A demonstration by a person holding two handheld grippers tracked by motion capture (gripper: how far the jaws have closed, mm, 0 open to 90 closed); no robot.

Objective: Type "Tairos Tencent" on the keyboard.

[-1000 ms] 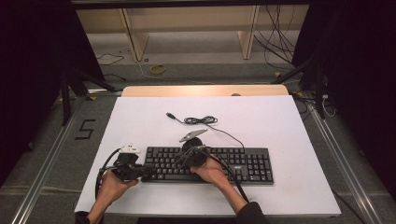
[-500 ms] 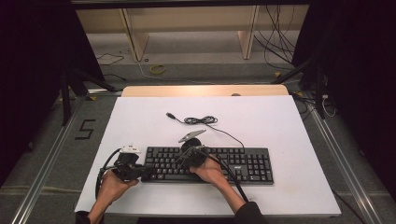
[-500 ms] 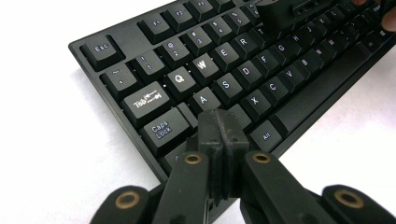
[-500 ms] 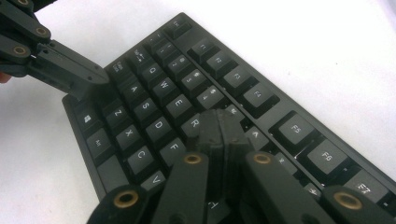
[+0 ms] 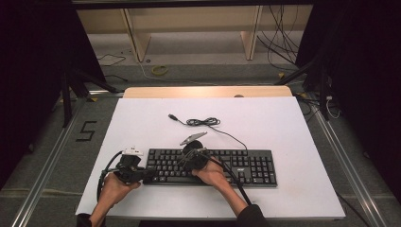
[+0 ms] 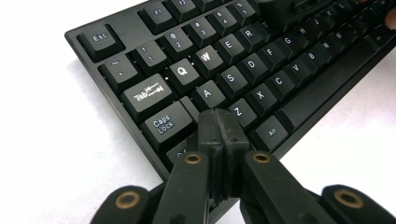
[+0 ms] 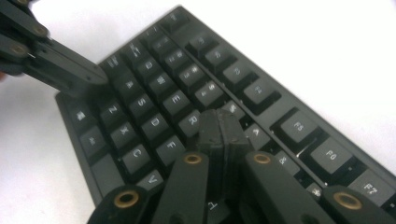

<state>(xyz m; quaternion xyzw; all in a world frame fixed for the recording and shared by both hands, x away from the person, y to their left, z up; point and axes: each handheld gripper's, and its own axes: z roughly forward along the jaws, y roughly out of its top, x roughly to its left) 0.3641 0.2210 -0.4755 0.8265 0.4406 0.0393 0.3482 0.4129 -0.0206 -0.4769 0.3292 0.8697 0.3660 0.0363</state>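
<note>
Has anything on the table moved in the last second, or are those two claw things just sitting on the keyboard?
Nothing visibly changed. The left gripper stays at the left end of the keyboard, jaws shut near the Z key, and the right gripper stays over the letter keys, jaws shut too. The keyboard and its loose cable lie where they were.

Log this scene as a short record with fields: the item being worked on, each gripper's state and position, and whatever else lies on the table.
item: black keyboard on the white table
left gripper: fingers shut, tip over the keyboard's lower left corner, near the Z key
right gripper: fingers shut, tip over the upper letter rows near R
held: nothing in either gripper
cable: keyboard cable loosely coiled behind the keyboard, plug end free on the table
</note>
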